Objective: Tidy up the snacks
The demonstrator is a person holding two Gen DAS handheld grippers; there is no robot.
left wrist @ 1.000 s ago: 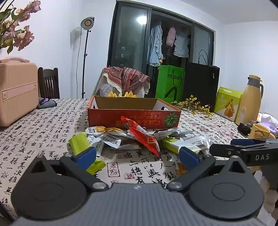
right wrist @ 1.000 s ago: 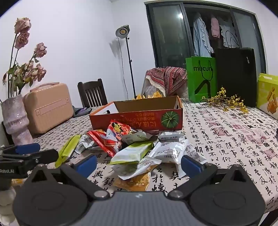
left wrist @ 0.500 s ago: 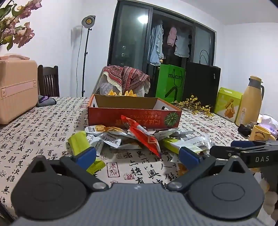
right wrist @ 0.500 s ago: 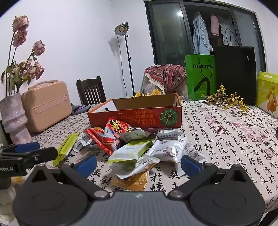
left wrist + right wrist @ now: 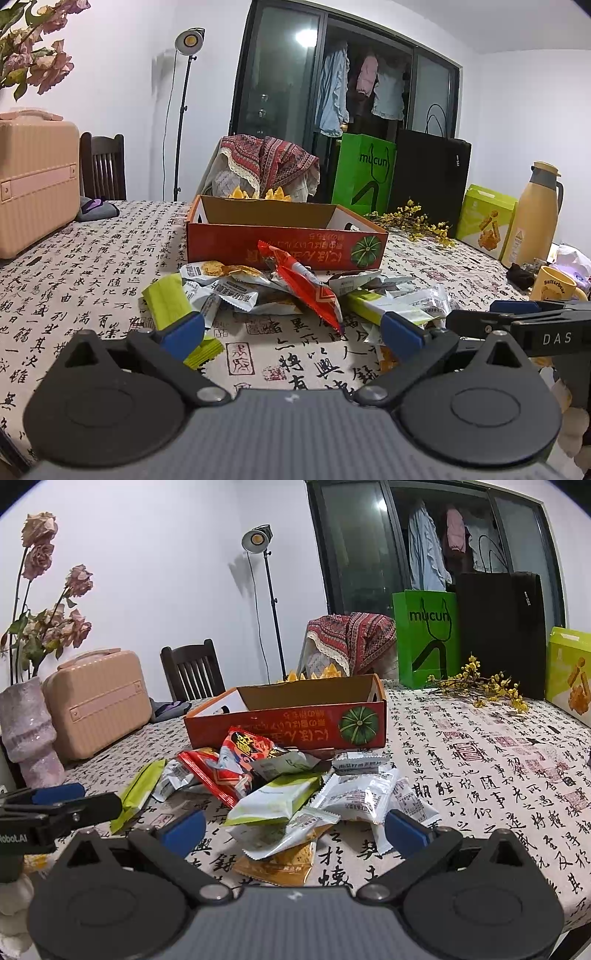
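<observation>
Lying in a loose heap on the patterned tablecloth (image 5: 498, 775), the snack packets (image 5: 295, 794) sit just in front of the orange cardboard box (image 5: 295, 723), which serves as the landmark; none of the heap is inside it. Nearest the box front, a red packet (image 5: 310, 291) leans over the white ones, and a lime-green packet (image 5: 168, 301) lies to the box's front left, at the edge of the pile. On the box's front right, white packets (image 5: 362, 794) spread outward, with a pale green-and-white pouch (image 5: 275, 799) and an amber one (image 5: 284, 864) closest to the cameras. Both tools hover short of the heap, well in front of the box: the left gripper (image 5: 291, 334) has its blue-padded fingers (image 5: 183, 330) spread wide with nothing between them, and the right gripper (image 5: 295, 829) is likewise spread apart and empty, its pads flanking the near edge of the pile without touching it.
</observation>
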